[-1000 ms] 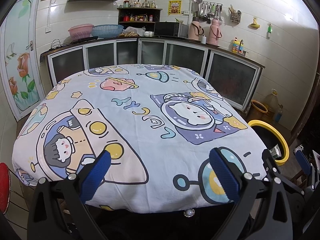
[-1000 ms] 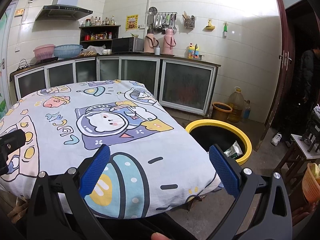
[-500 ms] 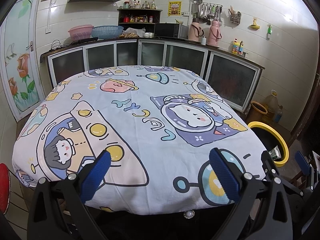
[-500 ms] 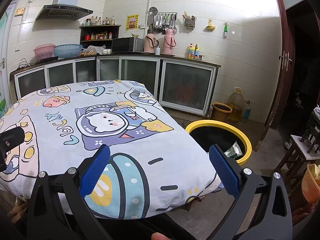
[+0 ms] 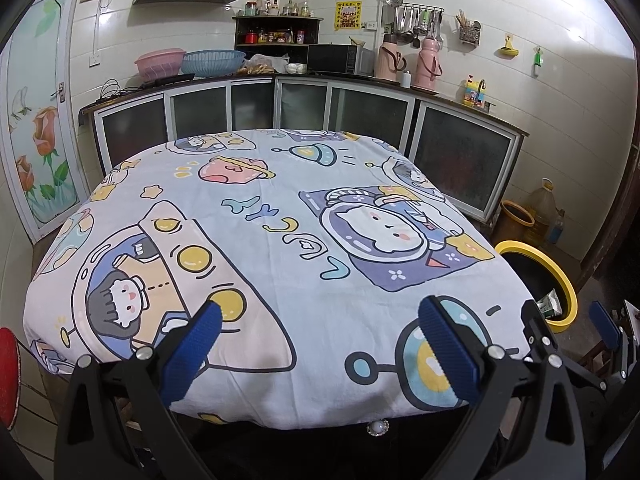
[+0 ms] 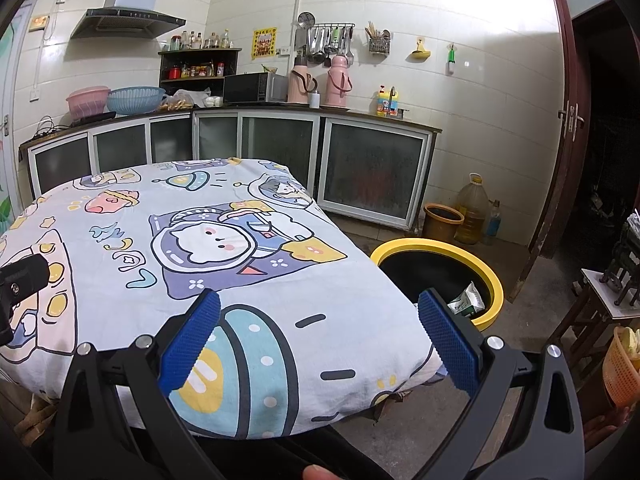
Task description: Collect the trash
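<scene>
A black bin with a yellow rim (image 6: 488, 272) (image 5: 560, 276) stands on the floor just right of the table. A white and green packet (image 6: 466, 300) (image 5: 550, 305) lies inside it. The table is covered by a cartoon-print cloth (image 5: 280, 240) (image 6: 180, 240) with no loose trash showing on it. My left gripper (image 5: 318, 322) is open over the table's near edge, nothing between its blue pads. My right gripper (image 6: 318, 312) is open too, over the near right corner, its right pad in front of the bin. In the left wrist view the right gripper (image 5: 568, 320) shows at the lower right.
Kitchen counter with cabinets (image 6: 372, 168) runs along the back walls, with basins, a microwave and flasks on top. A small brown bucket (image 6: 442, 220) and oil jug (image 6: 472, 210) sit on the floor behind the bin. A stool (image 6: 600, 308) and orange basket (image 6: 622, 368) stand far right.
Both views have shifted only slightly; a dark figure at the right doorway a second ago is gone. Both grippers stay open and empty.
</scene>
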The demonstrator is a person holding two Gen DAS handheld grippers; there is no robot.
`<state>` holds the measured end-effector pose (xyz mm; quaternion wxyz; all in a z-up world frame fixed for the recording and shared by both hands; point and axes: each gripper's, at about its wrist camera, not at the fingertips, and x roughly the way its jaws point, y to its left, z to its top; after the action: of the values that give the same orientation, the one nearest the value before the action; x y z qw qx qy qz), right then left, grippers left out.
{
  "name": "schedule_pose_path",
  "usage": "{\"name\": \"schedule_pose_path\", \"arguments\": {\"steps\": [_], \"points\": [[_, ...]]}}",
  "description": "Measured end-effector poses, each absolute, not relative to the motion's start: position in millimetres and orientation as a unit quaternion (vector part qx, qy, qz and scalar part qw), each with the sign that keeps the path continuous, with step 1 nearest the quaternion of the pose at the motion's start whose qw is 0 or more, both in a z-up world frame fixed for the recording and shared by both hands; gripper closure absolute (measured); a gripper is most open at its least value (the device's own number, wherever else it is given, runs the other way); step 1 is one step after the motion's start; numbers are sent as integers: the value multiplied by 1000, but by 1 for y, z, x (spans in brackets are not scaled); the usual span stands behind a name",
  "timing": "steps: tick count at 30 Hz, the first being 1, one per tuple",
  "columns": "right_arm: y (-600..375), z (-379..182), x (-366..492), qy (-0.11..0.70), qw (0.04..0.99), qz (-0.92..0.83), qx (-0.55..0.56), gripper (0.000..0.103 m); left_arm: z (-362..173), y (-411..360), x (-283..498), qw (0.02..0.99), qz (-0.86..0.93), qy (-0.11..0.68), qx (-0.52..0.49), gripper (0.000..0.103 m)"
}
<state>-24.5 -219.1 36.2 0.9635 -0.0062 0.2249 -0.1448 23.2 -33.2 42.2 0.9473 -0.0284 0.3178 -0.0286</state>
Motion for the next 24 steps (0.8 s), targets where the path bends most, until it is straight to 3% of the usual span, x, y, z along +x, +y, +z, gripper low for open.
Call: {"name": "schedule_pose_path", "arguments": {"steps": [24], "points": [[-221,36,-23,227,963,-143,-8,8,41,-32,25,947,-33,317,-30,8]]}}
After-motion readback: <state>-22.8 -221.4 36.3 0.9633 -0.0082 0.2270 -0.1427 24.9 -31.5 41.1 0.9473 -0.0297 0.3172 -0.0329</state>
